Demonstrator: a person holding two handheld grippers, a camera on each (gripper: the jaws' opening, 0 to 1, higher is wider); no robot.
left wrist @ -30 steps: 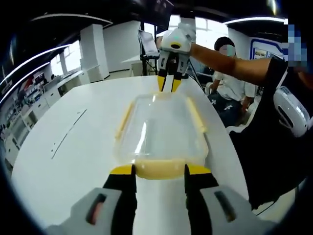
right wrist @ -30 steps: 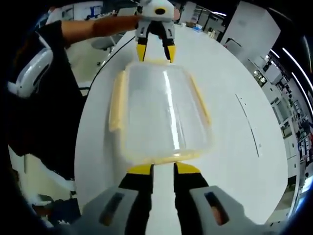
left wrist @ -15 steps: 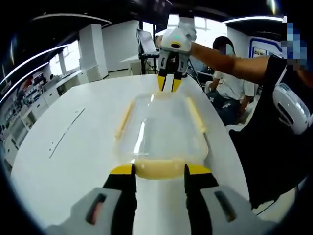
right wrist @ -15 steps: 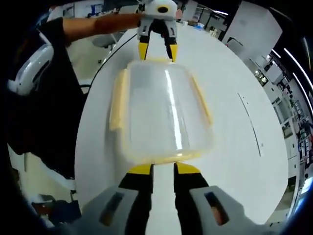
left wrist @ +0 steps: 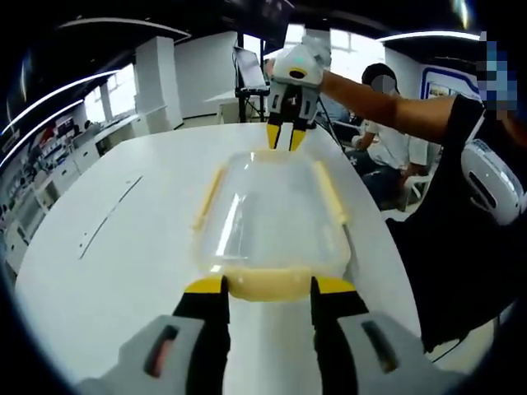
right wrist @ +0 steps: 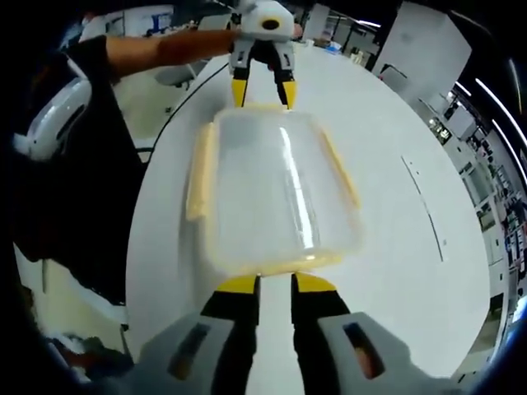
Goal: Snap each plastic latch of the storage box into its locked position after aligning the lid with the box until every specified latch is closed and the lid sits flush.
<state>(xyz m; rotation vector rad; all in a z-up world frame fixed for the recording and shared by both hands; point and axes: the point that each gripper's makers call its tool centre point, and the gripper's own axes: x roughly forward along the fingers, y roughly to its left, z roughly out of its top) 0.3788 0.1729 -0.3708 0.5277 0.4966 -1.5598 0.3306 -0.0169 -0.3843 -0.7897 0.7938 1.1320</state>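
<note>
On the white table (left wrist: 123,239) sits the clear storage box (left wrist: 272,214) with its clear lid (right wrist: 272,185) on top, lying lengthwise between the two grippers. Pale yellow latches run along its edges: one on each long side (left wrist: 210,196) (left wrist: 329,191) and one at each short end. No brand, label or writing can be read on the box or the lid.

From the left gripper view, the left gripper (left wrist: 268,288) has its yellow-tipped jaws spread wide, one on either side of the near end latch (left wrist: 268,284), which lies between the tips; whether the tips touch the latch cannot be told. At the far end of the box the right gripper (left wrist: 284,138) comes down from above, jaws narrow with only a small gap, tips at the far rim of the lid.

From the right gripper view the layout is mirrored: the right gripper (right wrist: 273,285) shows a slim gap between its jaws, tips just at the near end latch (right wrist: 276,265), and it holds nothing that can be seen. The left gripper (right wrist: 262,92) stands at the far end, jaws apart.

A person's bare forearm (left wrist: 379,99) reaches to the far gripper. Another person sits behind the table (left wrist: 387,132). A thin dark line (left wrist: 111,216) marks the tabletop beside the box.
</note>
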